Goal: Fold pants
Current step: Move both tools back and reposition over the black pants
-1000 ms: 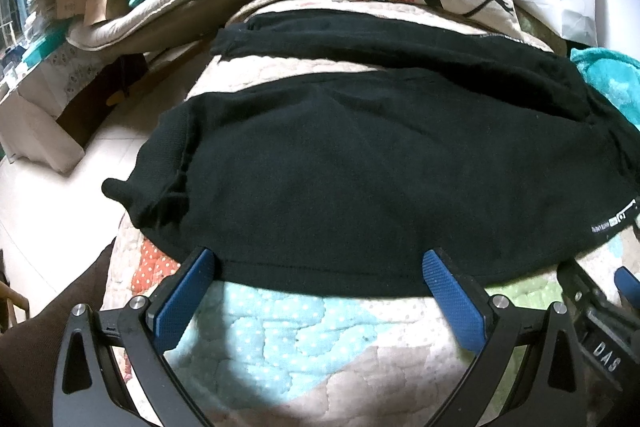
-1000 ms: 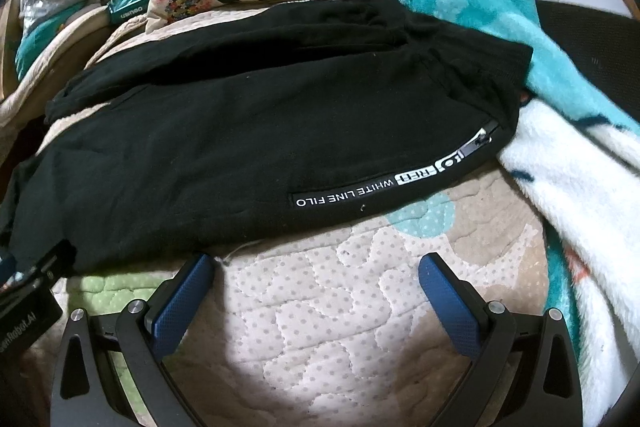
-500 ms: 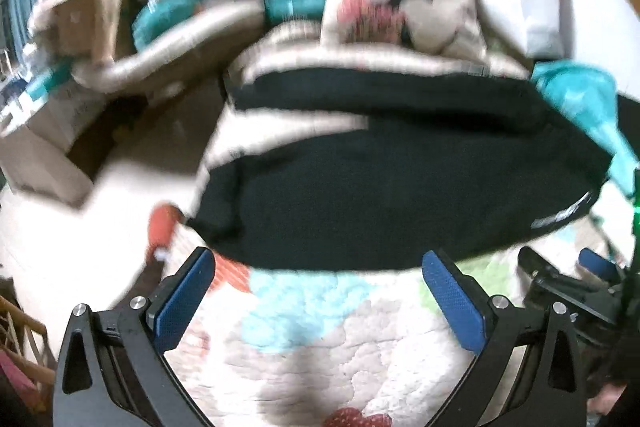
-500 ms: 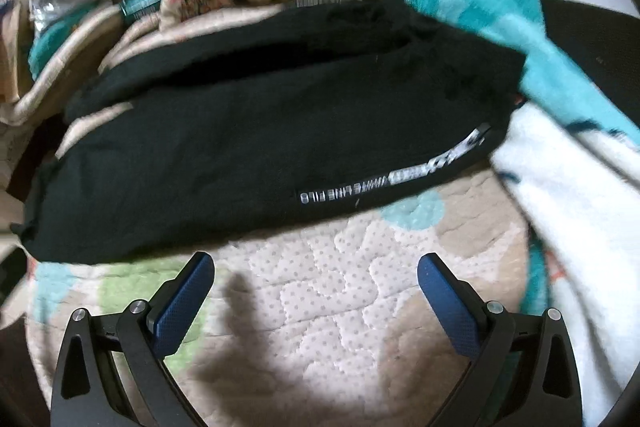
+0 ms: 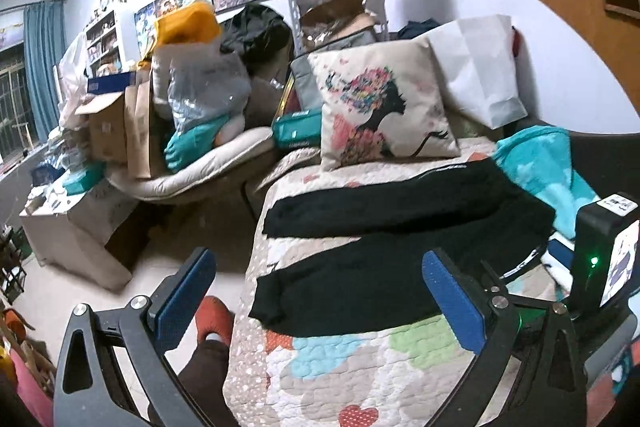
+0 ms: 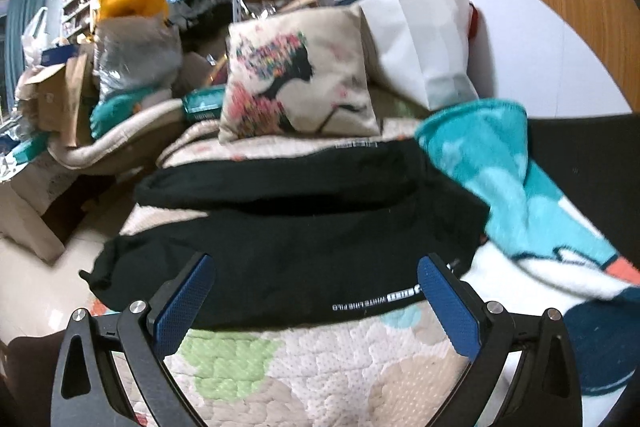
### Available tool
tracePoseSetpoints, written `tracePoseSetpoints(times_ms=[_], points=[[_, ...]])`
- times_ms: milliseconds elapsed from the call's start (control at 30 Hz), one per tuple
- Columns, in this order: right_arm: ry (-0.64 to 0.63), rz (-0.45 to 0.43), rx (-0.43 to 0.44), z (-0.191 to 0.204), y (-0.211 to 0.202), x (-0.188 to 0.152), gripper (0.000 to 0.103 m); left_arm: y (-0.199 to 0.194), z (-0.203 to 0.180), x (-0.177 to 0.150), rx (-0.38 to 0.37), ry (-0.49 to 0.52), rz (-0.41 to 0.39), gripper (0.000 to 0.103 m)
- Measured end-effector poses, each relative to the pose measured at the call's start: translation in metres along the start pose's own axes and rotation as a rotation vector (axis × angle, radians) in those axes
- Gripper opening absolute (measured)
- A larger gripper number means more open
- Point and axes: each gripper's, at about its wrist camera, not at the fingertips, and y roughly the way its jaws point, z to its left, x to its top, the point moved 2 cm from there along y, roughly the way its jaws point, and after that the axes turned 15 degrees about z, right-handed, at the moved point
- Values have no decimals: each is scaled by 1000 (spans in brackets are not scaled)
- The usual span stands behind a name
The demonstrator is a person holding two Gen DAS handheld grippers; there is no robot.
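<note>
Pants (image 5: 384, 259): black, spread flat across my quilt (image 5: 360, 379), the two legs lying apart with a strip of quilt showing between them; the leg ends point toward the quilt's left edge, and white lettering runs along the near hem at the waist end, which I read best in the right wrist view.

Left gripper (image 5: 320, 299): I hold it raised and clear of the cloth, aimed level over the near left corner of the quilt. Jaws spread wide, nothing between the blue pads (image 5: 452, 307). The near leg of the pants shows between and beyond the fingers, not touched.

Right gripper (image 6: 316, 303): I hold it raised too, pointed across the waist end of the pants (image 6: 280, 255). Jaws spread wide, blue pads (image 6: 184, 303) bare, gripping nothing. Its black body with a small green light shows at the right edge of the left wrist view, just beside the left gripper.

Cushion (image 5: 384, 107): cream, printed with a woman's profile with flowered hair, propped at the far end of the quilt beyond the pants.

Blanket (image 6: 520, 195): teal and white, heaped at the waist end, its edge touching the pants.

Paper bag (image 5: 476, 67): white, leaning behind the cushion.

Boxes and bags (image 5: 160, 99): piled beyond the quilt's left side.
</note>
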Motion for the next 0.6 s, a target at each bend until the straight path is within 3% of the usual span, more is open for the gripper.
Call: tracePoseSetpoints(times_ms=[200, 600], points=[[-12, -71, 3, -1, -19, 5, 103, -10, -7, 1, 4, 24, -4, 103], [-19, -83, 12, 0, -24, 11, 103, 3, -6, 6, -10, 23, 30, 103]])
